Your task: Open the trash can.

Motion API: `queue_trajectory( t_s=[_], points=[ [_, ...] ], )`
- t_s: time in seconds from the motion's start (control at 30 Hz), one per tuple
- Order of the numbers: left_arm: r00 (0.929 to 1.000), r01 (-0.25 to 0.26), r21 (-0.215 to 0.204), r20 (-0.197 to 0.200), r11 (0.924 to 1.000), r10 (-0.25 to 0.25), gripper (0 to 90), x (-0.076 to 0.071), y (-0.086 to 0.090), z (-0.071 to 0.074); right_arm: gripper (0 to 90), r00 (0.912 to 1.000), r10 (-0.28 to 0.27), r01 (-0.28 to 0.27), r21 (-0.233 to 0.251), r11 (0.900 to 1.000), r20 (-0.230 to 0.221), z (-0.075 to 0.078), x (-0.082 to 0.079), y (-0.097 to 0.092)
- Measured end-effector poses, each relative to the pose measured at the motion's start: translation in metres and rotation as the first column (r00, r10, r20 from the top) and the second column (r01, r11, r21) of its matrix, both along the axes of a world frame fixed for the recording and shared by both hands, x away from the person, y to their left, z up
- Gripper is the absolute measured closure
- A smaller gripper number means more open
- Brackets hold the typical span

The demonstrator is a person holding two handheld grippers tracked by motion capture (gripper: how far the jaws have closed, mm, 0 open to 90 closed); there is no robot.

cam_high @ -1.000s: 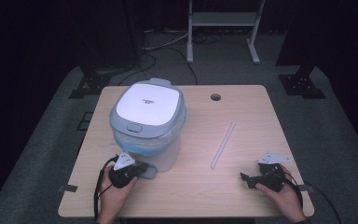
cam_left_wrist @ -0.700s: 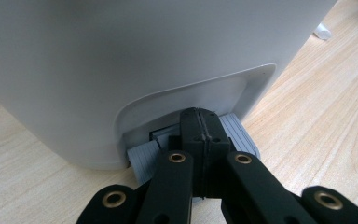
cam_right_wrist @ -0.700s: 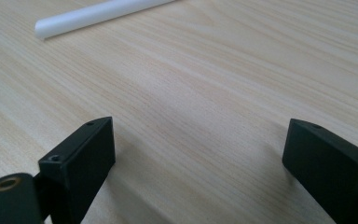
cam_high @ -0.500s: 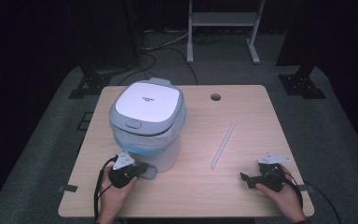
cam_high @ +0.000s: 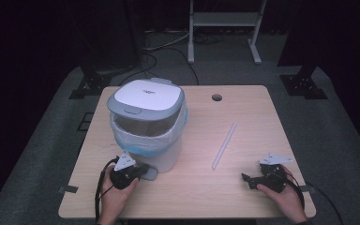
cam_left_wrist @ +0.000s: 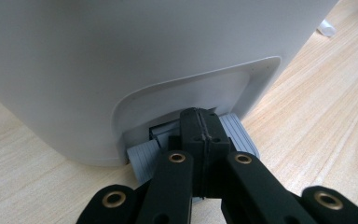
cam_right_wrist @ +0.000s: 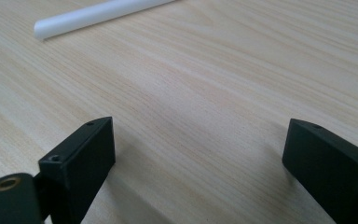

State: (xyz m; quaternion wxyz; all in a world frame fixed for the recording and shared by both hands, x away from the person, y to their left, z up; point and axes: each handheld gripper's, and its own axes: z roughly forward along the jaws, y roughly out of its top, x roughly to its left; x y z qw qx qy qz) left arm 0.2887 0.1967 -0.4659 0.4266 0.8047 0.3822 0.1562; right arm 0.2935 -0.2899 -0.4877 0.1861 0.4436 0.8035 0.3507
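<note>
Bin (cam_high: 145,136) with blue liner (cam_high: 136,143)

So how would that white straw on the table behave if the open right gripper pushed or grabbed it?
The white straw looks round and thin, so a sideways push would probably roll it across the smooth wooden table. It seems light and hollow, likely to squash if pinched hard. Lying flat, it may slip from the right gripper.

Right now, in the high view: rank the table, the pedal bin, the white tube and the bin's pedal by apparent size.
1. Table, largest.
2. Pedal bin, white with a blue liner.
3. White tube, long but very thin.
4. Pedal, smallest showing; the shut left tool rests on it and hides part, so 3 versus 4 is unsure.
</note>
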Motion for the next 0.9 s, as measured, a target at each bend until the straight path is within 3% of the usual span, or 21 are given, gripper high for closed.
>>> queue_trajectory(
  t_s=[0.27,0.77,0.9],
  points=[
    [1.0000,-0.001,-0.001,-0.002,1.0000,0.001,90.0,0.0001,-0.0001,-0.0017,7.9,1.0000,0.000,0.000,0.000,1.0000,0.000,0.0000,0.0000,0.0000],
    [1.0000,0.004,0.046,0.003,0.9990,-0.004,90.0,0.0008,-0.0036,-0.0077,7.9,1.0000,0.000,0.000,-0.001,1.0000,0.002,0.0000,-0.0002,0.0000],
    [1.0000,0.001,0.037,0.003,0.9993,-0.001,90.0,0.0007,-0.0031,-0.0083,7.9,1.0000,0.001,-0.001,-0.001,1.0000,0.002,-0.0001,-0.0002,0.0000]
  ],
)
